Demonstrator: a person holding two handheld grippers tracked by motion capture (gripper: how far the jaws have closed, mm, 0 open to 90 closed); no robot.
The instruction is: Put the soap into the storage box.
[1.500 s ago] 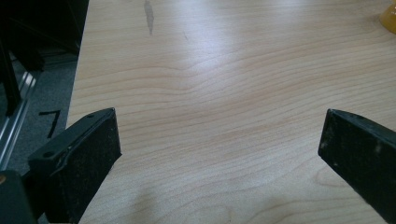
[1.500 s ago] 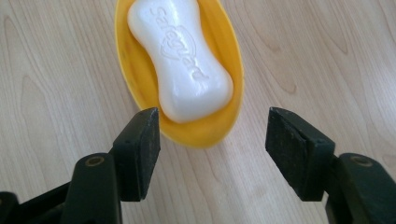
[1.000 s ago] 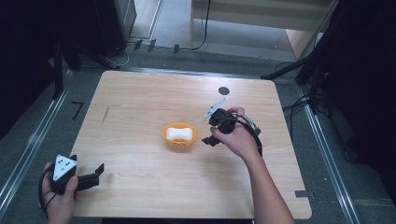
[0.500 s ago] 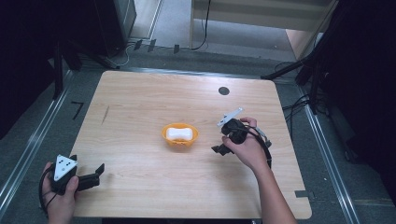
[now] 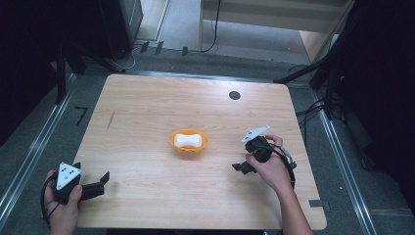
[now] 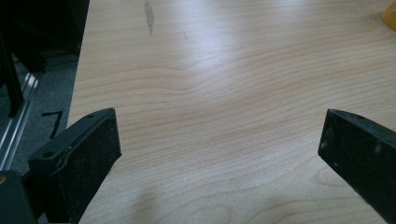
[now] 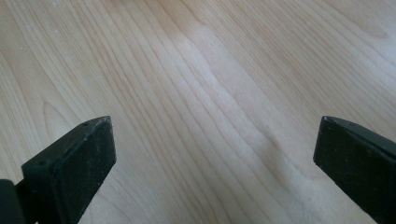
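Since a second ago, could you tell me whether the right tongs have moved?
Yes. The right tongs have drawn back from beside the orange bowl toward the table's near right corner, their jaws opening with nothing between them.

Light wood counter (image 5: pixel 147 122) with rounded corners, grain running across. Small dark round spot (image 5: pixel 234 95) near the far edge, right of centre. Thin dark streak (image 5: pixel 110 120) on the left part of the top. Grey floor (image 5: pixel 186 29) around it, black cables (image 5: pixel 313 110) off the right side, black tape mark (image 5: pixel 80 115) on floor at left.
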